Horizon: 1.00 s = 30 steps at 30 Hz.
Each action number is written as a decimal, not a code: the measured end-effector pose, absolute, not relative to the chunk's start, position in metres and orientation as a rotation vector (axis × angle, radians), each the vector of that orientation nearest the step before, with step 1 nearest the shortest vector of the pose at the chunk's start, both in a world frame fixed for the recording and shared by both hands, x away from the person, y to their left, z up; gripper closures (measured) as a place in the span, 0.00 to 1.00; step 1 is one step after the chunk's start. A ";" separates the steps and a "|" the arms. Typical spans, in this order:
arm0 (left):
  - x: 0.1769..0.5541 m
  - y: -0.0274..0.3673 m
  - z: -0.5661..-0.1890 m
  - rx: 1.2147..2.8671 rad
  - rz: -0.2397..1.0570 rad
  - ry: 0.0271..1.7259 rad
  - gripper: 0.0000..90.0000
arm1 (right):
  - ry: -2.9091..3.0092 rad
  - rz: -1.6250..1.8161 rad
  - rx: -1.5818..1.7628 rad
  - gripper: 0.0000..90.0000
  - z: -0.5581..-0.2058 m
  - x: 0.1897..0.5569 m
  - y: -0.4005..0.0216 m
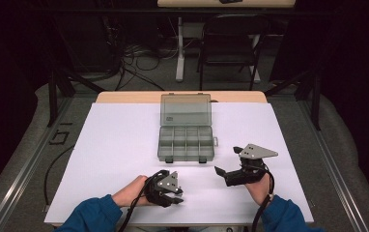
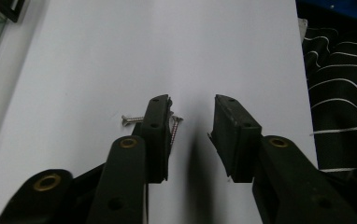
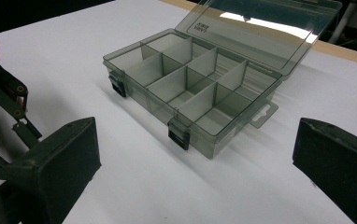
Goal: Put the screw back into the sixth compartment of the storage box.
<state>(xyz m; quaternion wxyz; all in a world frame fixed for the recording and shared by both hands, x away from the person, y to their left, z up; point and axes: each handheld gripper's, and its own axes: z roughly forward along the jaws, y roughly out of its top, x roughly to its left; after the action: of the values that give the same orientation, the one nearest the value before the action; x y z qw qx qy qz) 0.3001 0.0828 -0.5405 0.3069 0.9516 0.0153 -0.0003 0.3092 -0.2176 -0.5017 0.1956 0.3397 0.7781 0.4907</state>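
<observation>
Left gripper (image 2: 191, 135): black two-jaw tongs, angled down at the white table sheet (image 2: 120, 56), jaws partway apart and clamped on nothing, bare sheet showing in the gap. Two small silver screws on the sheet at its tip. One small silver screw (image 2: 174, 127) just inside the left pad (image 2: 158, 135), long axis running roughly along the jaws, head toward the far end, half hidden by the pad. The other silver screw (image 2: 132, 119) outside that same pad, lying crosswise, head pointing away from the gap. Whether the pad touches either: cannot tell.

Judged from this: the inner screw sits hard against one side of the gap, not centred, so a slight shift toward that side before squeezing, or risk of nudging it away.

Right gripper (image 1: 231, 166): jaws wide apart, holding nothing, aimed at the smoky clear plastic compartment box (image 3: 190, 88) with lid open, compartments looking bare, well apart from the screws. Left hand (image 1: 132, 192) far nearer the screws.
</observation>
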 end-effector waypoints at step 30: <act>0.309 0.080 -0.541 2.578 -0.025 0.013 0.81 | 2.178 1.382 0.947 0.00 -0.501 0.310 -0.218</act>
<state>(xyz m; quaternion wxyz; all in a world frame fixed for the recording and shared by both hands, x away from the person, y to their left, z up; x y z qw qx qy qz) 0.3090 0.0798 -0.5413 0.2782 0.9605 0.0048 -0.0095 0.3096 -0.2183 -0.5014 0.1956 0.3379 0.7774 0.4932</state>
